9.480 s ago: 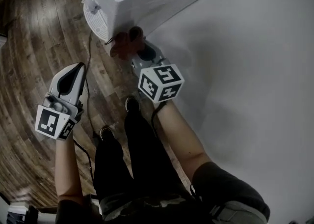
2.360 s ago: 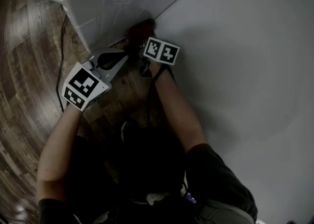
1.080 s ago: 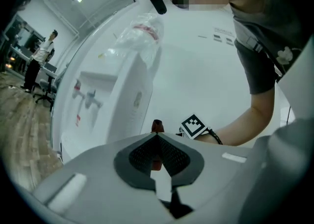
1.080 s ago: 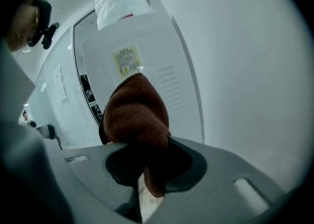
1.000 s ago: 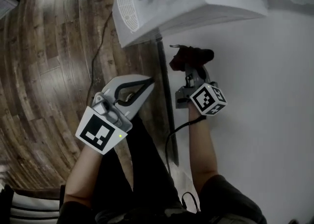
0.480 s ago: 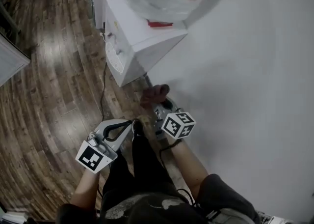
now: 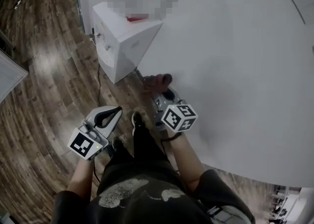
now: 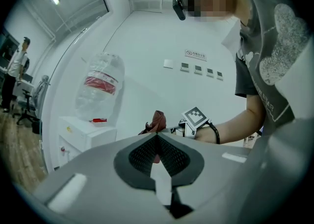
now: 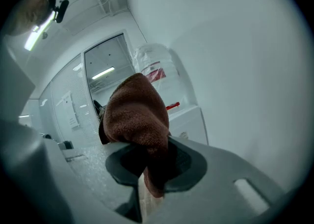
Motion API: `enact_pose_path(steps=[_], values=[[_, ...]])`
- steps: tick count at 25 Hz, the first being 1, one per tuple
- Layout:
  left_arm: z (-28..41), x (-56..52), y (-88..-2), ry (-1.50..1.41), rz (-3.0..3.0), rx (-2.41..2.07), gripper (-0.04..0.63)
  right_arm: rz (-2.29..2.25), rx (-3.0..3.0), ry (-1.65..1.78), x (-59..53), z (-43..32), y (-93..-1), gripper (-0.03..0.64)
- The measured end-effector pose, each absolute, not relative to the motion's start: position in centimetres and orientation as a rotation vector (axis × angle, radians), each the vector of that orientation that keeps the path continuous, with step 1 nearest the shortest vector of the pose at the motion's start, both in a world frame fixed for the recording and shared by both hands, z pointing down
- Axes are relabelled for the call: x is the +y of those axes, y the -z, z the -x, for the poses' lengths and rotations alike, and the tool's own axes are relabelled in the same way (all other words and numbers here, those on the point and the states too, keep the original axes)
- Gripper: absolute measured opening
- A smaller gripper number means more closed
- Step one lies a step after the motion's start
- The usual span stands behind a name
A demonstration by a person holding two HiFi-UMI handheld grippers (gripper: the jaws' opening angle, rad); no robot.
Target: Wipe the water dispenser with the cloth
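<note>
The jaws of the right gripper (image 9: 153, 155) are clamped on a reddish-brown cloth (image 9: 137, 115), which bunches up above the pads and hangs a little below them. The left gripper (image 8: 157, 138) has its jaws pressed together with nothing between them.

In the head view the cloth sits near the middle of the frame, just in front of the right gripper's tips and close against the white wall (image 7: 235, 70). It is near the lower right corner of the water dispenser (image 7: 122, 41) but not touching it. The dispenser is a white cabinet in the upper left of that frame, standing on the wooden floor (image 7: 44, 85) against the wall. Its clear bottle (image 8: 100, 88) with a red label sits on top.

The left gripper is held lower and to the left, over the floor, well apart from both cloth and dispenser. At the far left edge of the left gripper view, a person (image 8: 12, 70) stands in the background.
</note>
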State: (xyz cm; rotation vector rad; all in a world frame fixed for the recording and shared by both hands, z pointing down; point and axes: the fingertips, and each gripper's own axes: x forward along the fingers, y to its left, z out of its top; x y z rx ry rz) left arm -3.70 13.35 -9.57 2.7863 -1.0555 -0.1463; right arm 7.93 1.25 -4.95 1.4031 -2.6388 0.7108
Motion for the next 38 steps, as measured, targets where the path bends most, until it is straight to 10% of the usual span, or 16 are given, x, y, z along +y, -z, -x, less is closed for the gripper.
enact_pose_path(steps=[38], values=[[-9.3, 39.6, 13.6, 0.103, -2.785, -1.16, 0.018, -1.309, -2.66, -0.655, 34.4, -21.3, 6.6, 0.057]])
